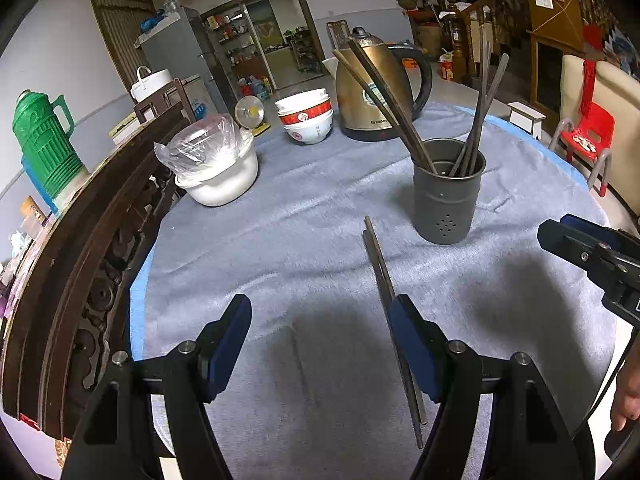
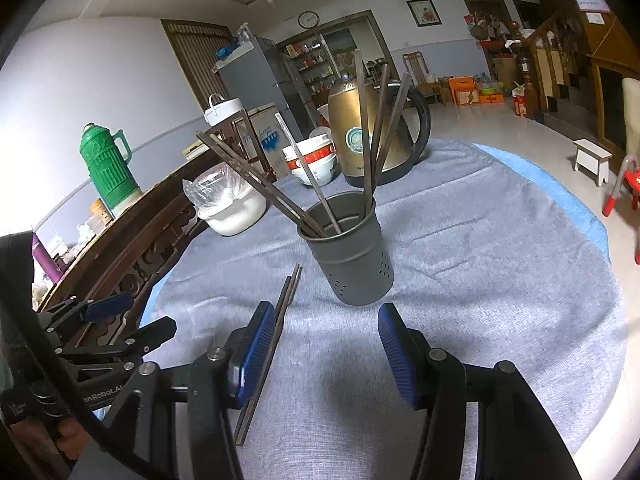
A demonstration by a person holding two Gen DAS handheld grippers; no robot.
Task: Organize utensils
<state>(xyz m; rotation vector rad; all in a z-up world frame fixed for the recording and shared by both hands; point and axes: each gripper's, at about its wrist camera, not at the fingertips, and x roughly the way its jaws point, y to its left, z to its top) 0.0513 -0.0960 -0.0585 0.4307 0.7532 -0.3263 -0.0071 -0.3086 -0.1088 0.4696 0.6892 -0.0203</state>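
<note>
Chopsticks (image 1: 384, 276): dark, slim pair lying flat on the grey-clothed bench (image 1: 300, 240), just before the holder (image 1: 446, 192).
Holder: grey perforated cup, more sticks leaning inside.
Left tool (image 1: 320, 340): spread, empty.
Right tool (image 2: 326, 344): spread, empty.

At the top centre of my view a brass-coloured kettle (image 1: 374, 88) stands on the grey cloth (image 1: 280, 240), with stacked bowls (image 1: 306, 116) just left of it. Further left I see a plastic-covered white pot (image 1: 218, 172), and a green thermos (image 1: 42, 140) at the far left edge.
</note>
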